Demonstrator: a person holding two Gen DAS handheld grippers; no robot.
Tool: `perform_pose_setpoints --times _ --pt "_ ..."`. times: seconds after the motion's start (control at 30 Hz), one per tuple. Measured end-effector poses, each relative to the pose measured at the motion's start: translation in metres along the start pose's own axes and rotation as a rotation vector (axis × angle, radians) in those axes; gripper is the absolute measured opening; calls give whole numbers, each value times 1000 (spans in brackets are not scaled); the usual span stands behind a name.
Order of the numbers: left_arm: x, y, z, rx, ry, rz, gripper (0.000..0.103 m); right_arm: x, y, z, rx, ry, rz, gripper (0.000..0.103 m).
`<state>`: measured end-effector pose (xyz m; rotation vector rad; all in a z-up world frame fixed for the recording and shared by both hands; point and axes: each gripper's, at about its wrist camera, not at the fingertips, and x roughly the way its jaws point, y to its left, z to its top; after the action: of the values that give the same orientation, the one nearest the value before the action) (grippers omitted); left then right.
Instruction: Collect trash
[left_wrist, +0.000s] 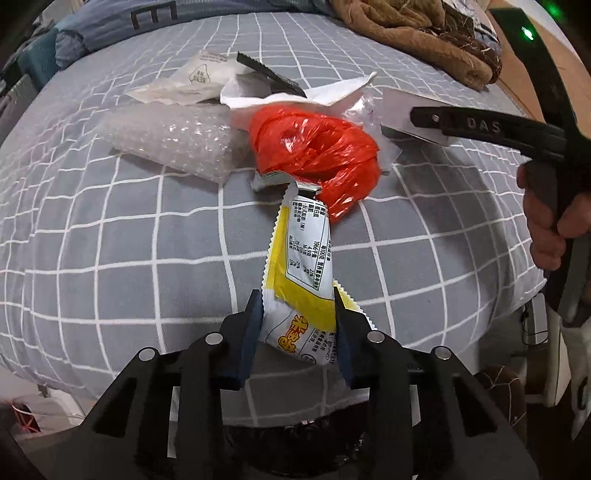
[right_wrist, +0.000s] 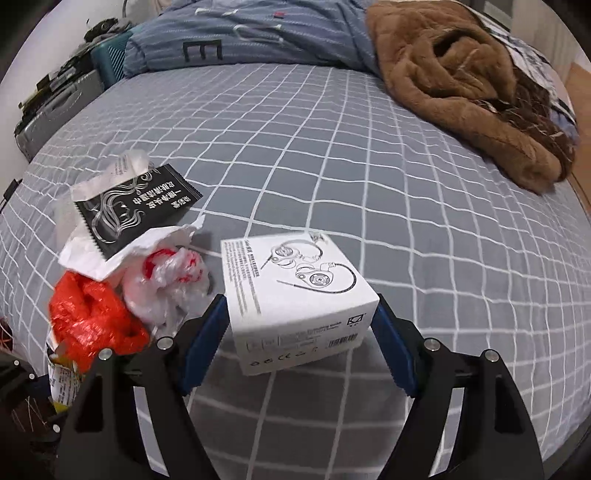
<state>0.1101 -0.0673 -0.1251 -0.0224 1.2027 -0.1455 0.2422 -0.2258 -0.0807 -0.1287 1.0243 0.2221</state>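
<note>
A pile of trash lies on the grey checked bedsheet (left_wrist: 110, 229). A yellow and white snack wrapper (left_wrist: 295, 251) reaches from the pile toward me, and my left gripper (left_wrist: 295, 310) is shut on its near end, one pad pressing each side. The wrapper's far end touches a crumpled red plastic bag (left_wrist: 314, 147). My right gripper (right_wrist: 301, 314) is shut on a white earphone box (right_wrist: 295, 295), held slightly above the sheet. In the left wrist view that box (left_wrist: 399, 110) shows at the right, with a black finger (left_wrist: 480, 127) across it and a hand (left_wrist: 550, 229) behind.
The pile also holds bubble wrap (left_wrist: 173, 144), white paper (left_wrist: 295, 98), a black sachet (right_wrist: 129, 210) and a clear bag with red print (right_wrist: 166, 277). A brown fleece blanket (right_wrist: 472, 92) and a blue quilt (right_wrist: 240, 37) lie at the far side. The bed's edge runs near me.
</note>
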Motion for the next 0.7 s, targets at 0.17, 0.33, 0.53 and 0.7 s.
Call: perform_pose_setpoints --times 0.17,0.33,0.53,0.7 --pt "-18 1 -12 -1 -24 3 33 -29 0 -14 39 -31 -18 72" --pt "-31 5 -22 -9 -51 18 32 -51 7 -28 46 -55 -33 71" --pt "-52 12 -32 -12 -84 35 29 -79 17 -42 72 -86 -29 71" --pt "-66 16 -36 -20 -101 42 23 -102 28 -53 83 -105 -29 71"
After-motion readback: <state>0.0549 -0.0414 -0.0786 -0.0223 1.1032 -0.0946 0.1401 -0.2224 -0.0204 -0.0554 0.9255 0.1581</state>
